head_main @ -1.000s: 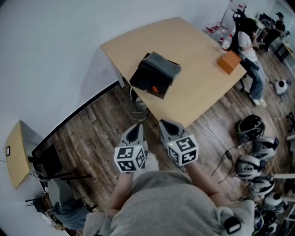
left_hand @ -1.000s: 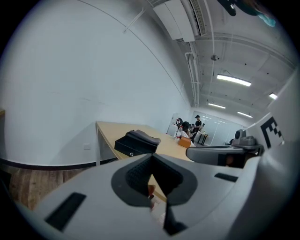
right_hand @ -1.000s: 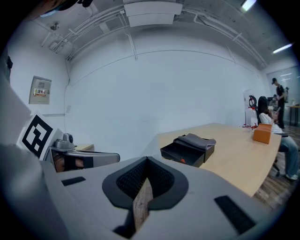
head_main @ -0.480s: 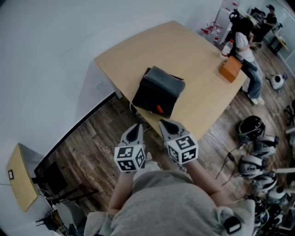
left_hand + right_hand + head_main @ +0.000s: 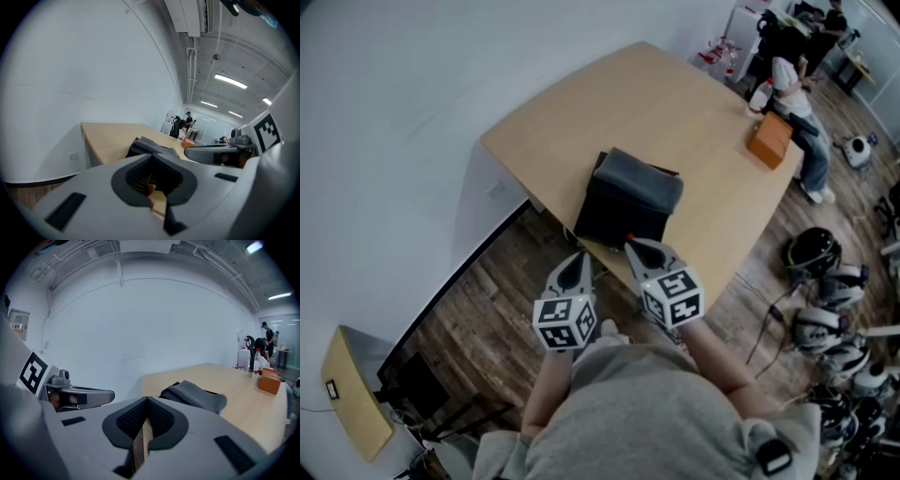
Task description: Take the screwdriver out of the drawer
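One drawer just ahead of left gripper and right gripper.

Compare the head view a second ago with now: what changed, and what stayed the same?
The person has stepped up to the table, so the black drawer box now sits just beyond the left tool and right tool. Nothing was taken hold of or let go. Both tools stay shut, empty and side by side; the box keeps its place on the table.
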